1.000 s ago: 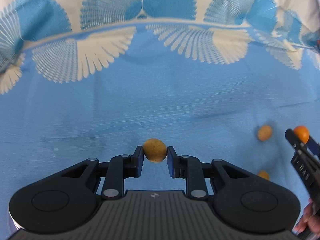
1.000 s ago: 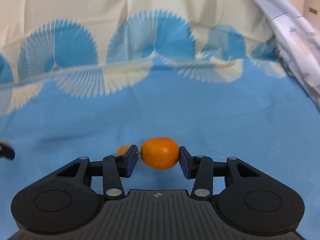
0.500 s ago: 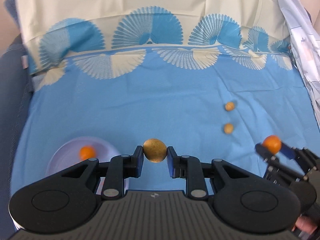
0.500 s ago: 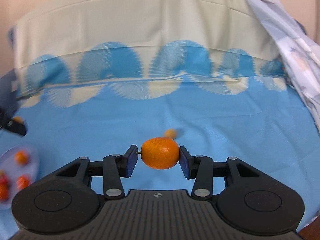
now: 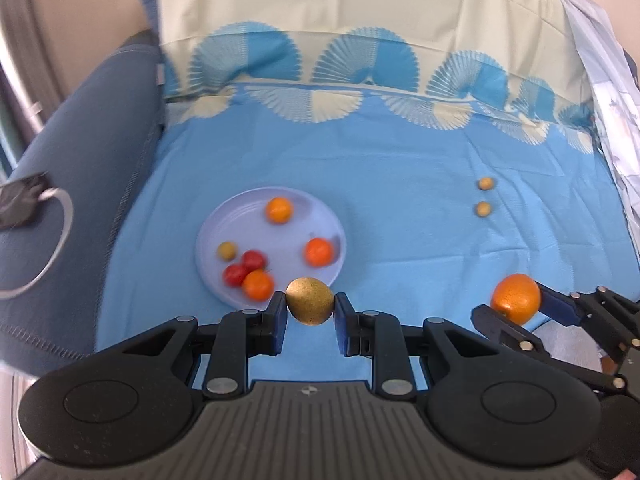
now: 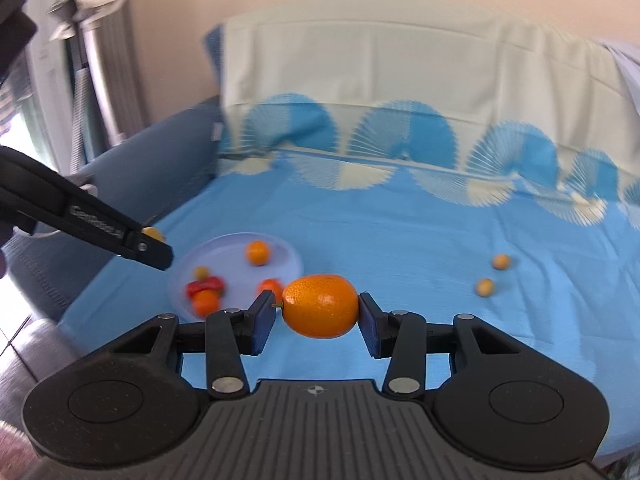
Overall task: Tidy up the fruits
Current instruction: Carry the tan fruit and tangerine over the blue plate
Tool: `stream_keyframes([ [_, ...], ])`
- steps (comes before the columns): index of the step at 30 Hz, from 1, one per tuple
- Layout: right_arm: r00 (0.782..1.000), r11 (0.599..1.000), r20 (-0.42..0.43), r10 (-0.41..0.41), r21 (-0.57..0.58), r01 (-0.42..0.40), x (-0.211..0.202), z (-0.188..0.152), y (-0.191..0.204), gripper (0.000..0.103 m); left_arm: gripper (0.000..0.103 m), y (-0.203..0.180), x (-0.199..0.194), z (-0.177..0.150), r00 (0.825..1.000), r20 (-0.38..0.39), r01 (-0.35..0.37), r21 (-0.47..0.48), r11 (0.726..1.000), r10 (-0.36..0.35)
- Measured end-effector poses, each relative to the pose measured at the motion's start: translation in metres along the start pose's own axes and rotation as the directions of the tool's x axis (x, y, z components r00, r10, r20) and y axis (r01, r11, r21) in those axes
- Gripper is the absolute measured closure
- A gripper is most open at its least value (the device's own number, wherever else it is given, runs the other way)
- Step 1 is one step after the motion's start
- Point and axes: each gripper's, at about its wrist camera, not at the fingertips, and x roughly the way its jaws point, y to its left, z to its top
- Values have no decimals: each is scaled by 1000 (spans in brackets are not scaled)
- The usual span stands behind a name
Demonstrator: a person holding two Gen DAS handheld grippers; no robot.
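Swinging back toward the plate [image 5: 208, 240], both grippers had carried their fruit up and away from the blue cloth [image 5: 400, 200] over the last second: 1.0 s ago the left view showed only cloth ahead of the fingers, 0.5 s ago the plate edge appeared low left, and now the whole plate sat just ahead of the left fingers.

The left gripper [image 5: 311, 307] was clamped on a small tan fruit [image 5: 310, 300], held between both pads, just short of the plate's near rim. The right gripper [image 6: 318, 312] was clamped on an orange kumquat [image 6: 320, 306], off to the right of the left fingers and ahead-right of the plate.

The plate already held 6 pieces: 3 orange, 2 red, 1 yellowish. 2 small tan fruits [image 5: 485, 196] lay on the cloth well ahead-right of the left fingers, untouched.

Judgement: pick phase for these 2 was done, and the transport was nearly finished. The likely next step was to drop each over the plate, left first as it was closer. 2 loose fruits would still need collecting.
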Motion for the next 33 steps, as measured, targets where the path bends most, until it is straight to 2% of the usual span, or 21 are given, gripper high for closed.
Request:
stream_keyframes([
  [6, 999, 995, -5, 49, -81, -49, -27, -12, 40, 56, 76, 30, -26, -39, 1000, 6, -9, -61, 998, 9],
  [12, 997, 987, -12, 71, -141, -72, -43, -18, 64, 56, 76, 50, -43, -63, 1000, 23, -2, -110, 994, 5],
  [33, 998, 972, -37, 60, -225, -67, -38, -14, 91, 56, 76, 80, -48, -63, 998, 54, 38, -180, 983, -29],
])
